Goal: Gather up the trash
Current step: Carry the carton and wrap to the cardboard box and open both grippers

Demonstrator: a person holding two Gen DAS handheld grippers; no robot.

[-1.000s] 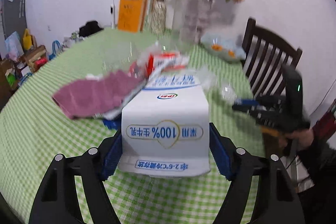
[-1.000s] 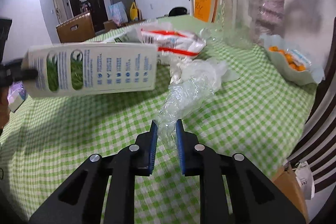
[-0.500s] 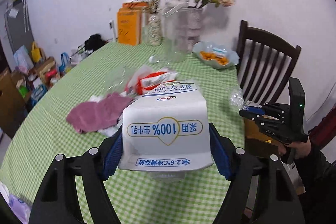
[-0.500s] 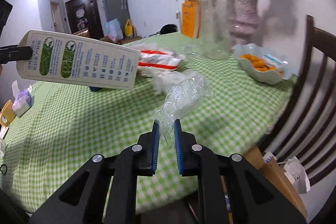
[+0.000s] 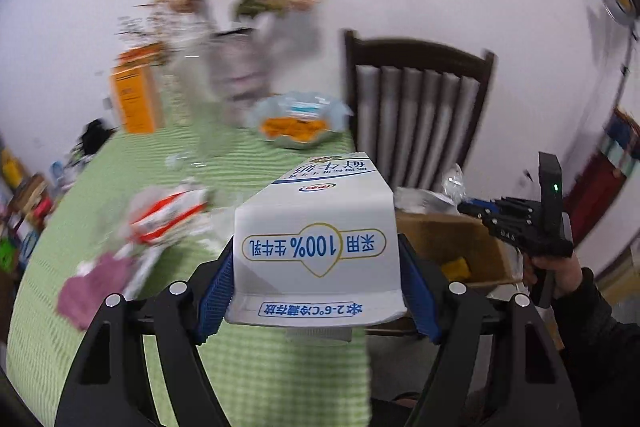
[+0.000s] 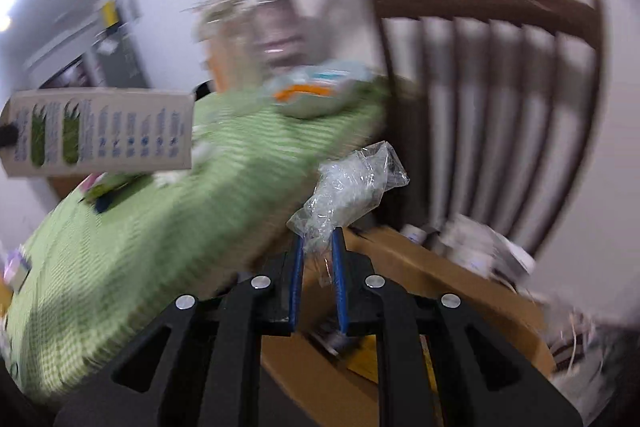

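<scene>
A white milk carton (image 5: pixel 316 247) with blue print is clamped between the blue pads of my left gripper (image 5: pixel 316 267), lifted over the table's right edge. In the right wrist view the same carton (image 6: pixel 100 131) hangs at the left. My right gripper (image 6: pixel 318 239) is shut on a crumpled clear plastic bag (image 6: pixel 352 187), which sticks up above an open cardboard box (image 6: pixel 400 267). From the left wrist view the right gripper (image 5: pixel 472 207) and its plastic bag (image 5: pixel 452 183) hover over that box (image 5: pixel 452 243), held by a hand in a dark sleeve.
The green checked table (image 5: pixel 260 367) carries a red-and-white wrapper (image 5: pixel 168 211), a purple cloth (image 5: pixel 92 287), a bowl of orange snacks (image 5: pixel 296 123) and vases. A dark wooden chair (image 5: pixel 420 99) stands behind the box. The box holds paper and yellow scraps.
Both grippers have swung right, off the table and toward the chair, carrying the carton and the plastic bag. The cardboard box has come into view below them.
</scene>
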